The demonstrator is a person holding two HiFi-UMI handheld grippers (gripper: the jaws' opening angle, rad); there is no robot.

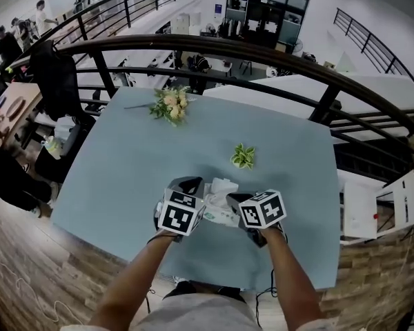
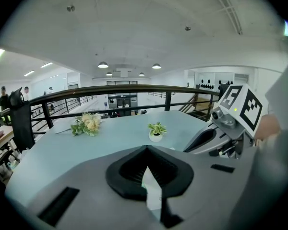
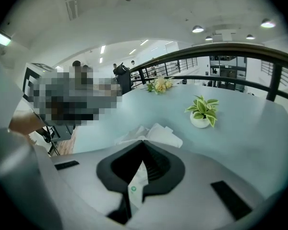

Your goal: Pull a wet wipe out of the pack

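pack (image 1: 219, 216) lies crosswise, left to right

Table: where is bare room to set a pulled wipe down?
Free: the wide left stretch of the table between the bouquet and the near edge; also the right side past the potted plant. Crowded: near-centre edge, where left hand-held gripper and right hand-held gripper clamp the wipe pack.

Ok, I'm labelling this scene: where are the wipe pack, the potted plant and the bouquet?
wipe pack (image 1: 219, 216), head view, its printed top.
potted plant (image 1: 243, 156), head view, leaves.
bouquet (image 1: 171, 105), head view, blossoms.
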